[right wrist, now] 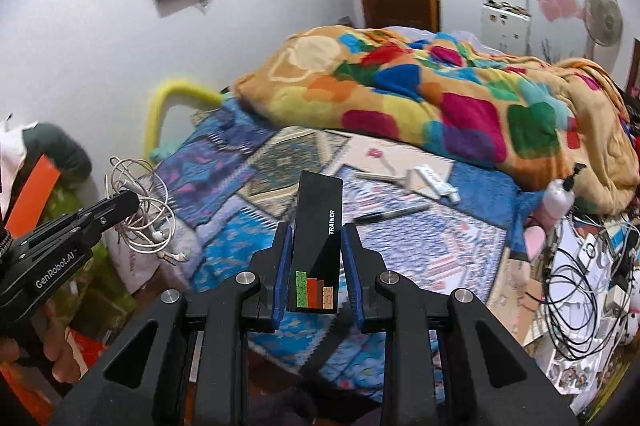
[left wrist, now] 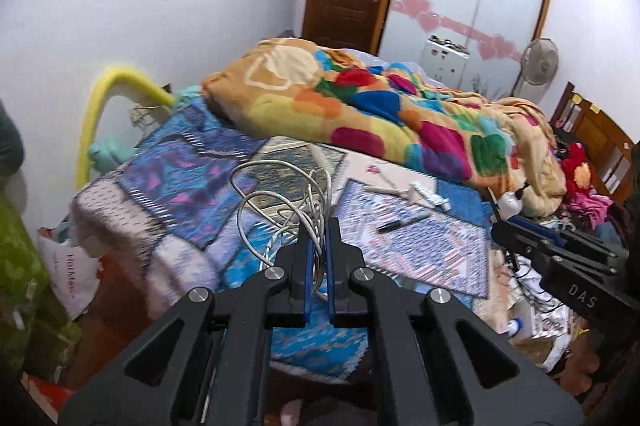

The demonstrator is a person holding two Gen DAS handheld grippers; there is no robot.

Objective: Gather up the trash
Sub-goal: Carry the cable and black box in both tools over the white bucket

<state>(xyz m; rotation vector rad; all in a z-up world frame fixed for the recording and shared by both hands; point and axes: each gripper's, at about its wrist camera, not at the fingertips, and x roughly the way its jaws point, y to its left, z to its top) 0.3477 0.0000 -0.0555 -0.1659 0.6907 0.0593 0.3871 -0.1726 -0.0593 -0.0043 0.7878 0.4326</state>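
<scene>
- We held the left hand-held gripper (left wrist: pixel 319 226) over the near corner of a bed (left wrist: pixel 192 162), its blue pads narrowed tight on a tangle of white earphone cables (left wrist: pixel 288 202).
- In the right wrist view, those cables (right wrist: pixel 146 210) dangled from the left hand-held gripper (right wrist: pixel 130 202) at the far left, just off the edge of the bed (right wrist: pixel 224 238).
- Our right hand-held gripper (right wrist: pixel 316 226) clamped a slim black box (right wrist: pixel 318 234) printed "TRAINER", raised above the bed.
- In the left wrist view, the right hand-held gripper (left wrist: pixel 500 226) entered from the right edge; the box was hidden there.
- On the patchwork bedcover lay a black marker (right wrist: pixel 390 214) and a white tube (right wrist: pixel 436 184), apart from each other.
- A bright heart-patterned blanket (left wrist: pixel 384 106) was heaped behind them.
- A white pump bottle (right wrist: pixel 560 196) stood beside the blanket.
</scene>
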